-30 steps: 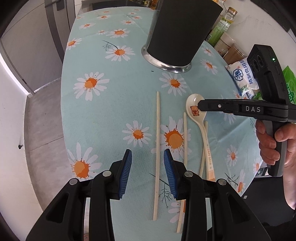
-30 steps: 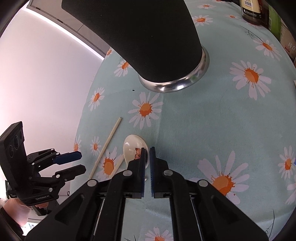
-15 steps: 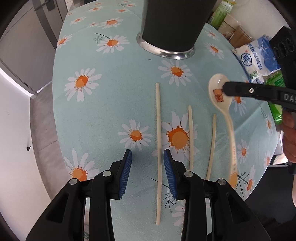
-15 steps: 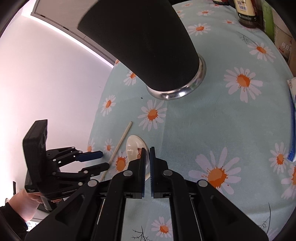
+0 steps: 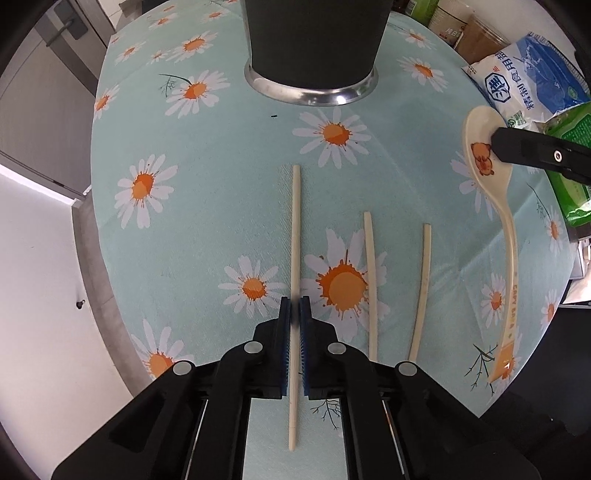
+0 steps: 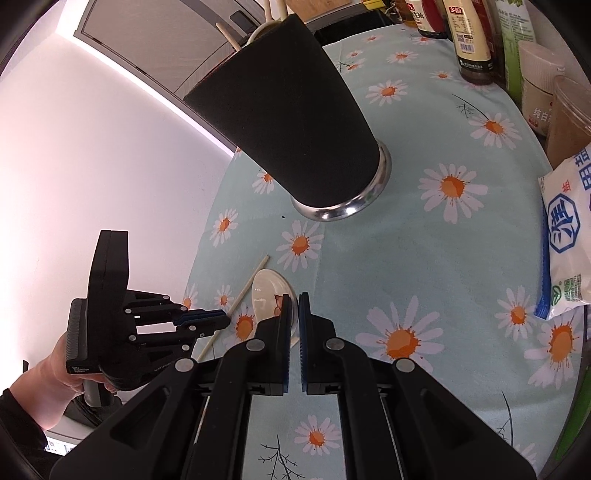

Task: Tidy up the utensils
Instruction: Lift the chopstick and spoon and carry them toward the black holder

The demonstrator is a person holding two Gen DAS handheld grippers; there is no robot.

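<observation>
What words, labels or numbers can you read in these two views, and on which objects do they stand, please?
"CAPY BA..." in orange letters, partly legible, on the spoon handle, held in the right gripper.
"精制食用盐" in blue on the white salt bag.
"纯白" on a jar at the right edge; the rest is cut off.
Bottle labels and the small print on the left gripper body: too small to read.

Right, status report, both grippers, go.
Left gripper shut on chopstick. Right gripper shut on spoon, lifted. Two chopsticks on cloth. Black holder ahead, path open.
</observation>
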